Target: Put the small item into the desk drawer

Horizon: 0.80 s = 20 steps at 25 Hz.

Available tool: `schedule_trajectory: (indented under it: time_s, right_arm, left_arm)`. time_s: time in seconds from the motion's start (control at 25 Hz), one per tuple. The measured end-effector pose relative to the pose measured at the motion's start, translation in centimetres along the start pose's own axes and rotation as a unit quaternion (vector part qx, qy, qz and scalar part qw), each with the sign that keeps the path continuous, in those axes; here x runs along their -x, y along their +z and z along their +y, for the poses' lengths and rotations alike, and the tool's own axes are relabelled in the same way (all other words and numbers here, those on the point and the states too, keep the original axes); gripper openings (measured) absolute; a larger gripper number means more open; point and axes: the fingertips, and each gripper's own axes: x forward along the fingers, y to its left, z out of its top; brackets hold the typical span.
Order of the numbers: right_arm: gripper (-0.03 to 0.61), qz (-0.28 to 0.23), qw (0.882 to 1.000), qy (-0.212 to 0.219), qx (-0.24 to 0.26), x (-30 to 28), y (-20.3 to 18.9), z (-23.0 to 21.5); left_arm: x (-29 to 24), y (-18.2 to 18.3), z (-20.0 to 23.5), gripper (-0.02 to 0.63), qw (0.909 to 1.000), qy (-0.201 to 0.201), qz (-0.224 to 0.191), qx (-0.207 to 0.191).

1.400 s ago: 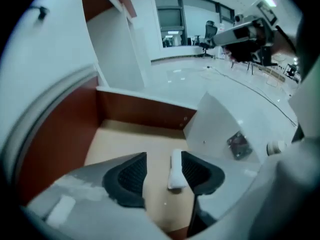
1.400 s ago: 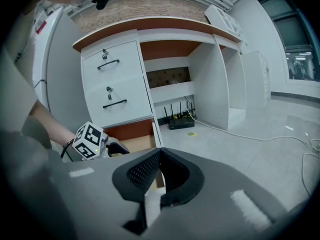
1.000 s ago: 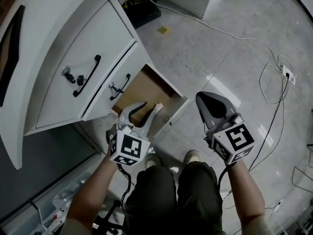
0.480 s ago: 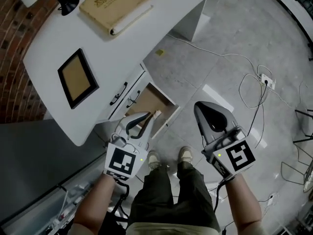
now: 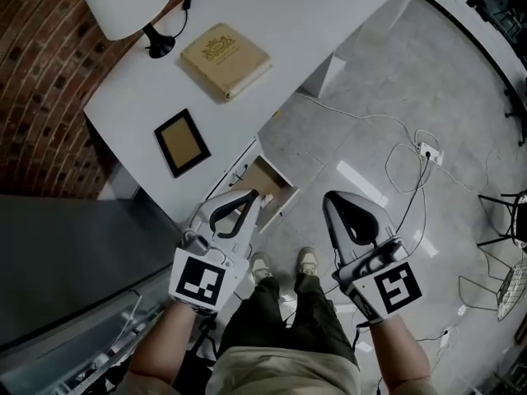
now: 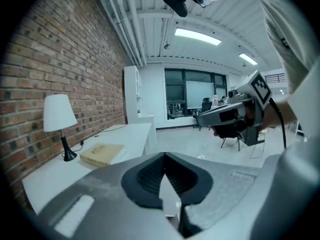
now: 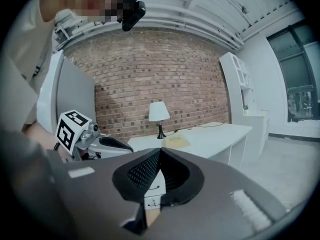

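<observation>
The head view looks down on a white desk (image 5: pixel 272 31) with its lower drawer (image 5: pixel 276 189) pulled open, brown bottom showing. I cannot make out a small item in it from this height. My left gripper (image 5: pixel 260 198) hangs above the drawer's near edge, jaws shut with nothing between them; in its own view the tips (image 6: pixel 164 155) meet. My right gripper (image 5: pixel 332 202) is over the floor to the drawer's right, also shut and empty, its tips (image 7: pixel 160 150) touching. Each gripper shows in the other's view: the right gripper (image 6: pixel 235 115), the left gripper (image 7: pixel 102 145).
On the desk stand a white lamp (image 5: pixel 125 5), a tan book (image 5: pixel 224 60) and a dark-framed picture (image 5: pixel 181 142). A brick wall (image 5: pixel 41 81) runs behind. White cables and a power strip (image 5: pixel 428 151) lie on the tiled floor. My shoes (image 5: pixel 284 263) are below the drawer.
The left jaws have gone from open at the drawer to shut. The view has risen and pulled back, so the desk top now shows and both grippers sit farther from the drawer.
</observation>
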Motion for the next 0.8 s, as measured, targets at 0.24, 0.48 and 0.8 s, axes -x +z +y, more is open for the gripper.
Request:
schedule_trajectory:
  time_s: [0.24, 0.48, 0.8]
  right_arm:
    - [0.002, -0.046, 0.998, 0.030, -0.007, 4.1, 8.5, 4.1]
    - [0.002, -0.071, 0.996, 0.035, 0.036, 7.7, 14.5, 6.6]
    - [0.002, -0.148, 0.987, 0.049, 0.024, 11.8, 21.3, 9.7]
  left_arm:
    - [5.1, 7.9, -1.3, 0.003, 0.9984, 0.026, -0.048, -0.012]
    - [9.7, 13.9, -2.5, 0.003, 0.9952, 0.045, -0.081, -0.031]
    - [14.6, 19.5, -4.8, 0.003, 0.9842, 0.065, -0.123, -0.110]
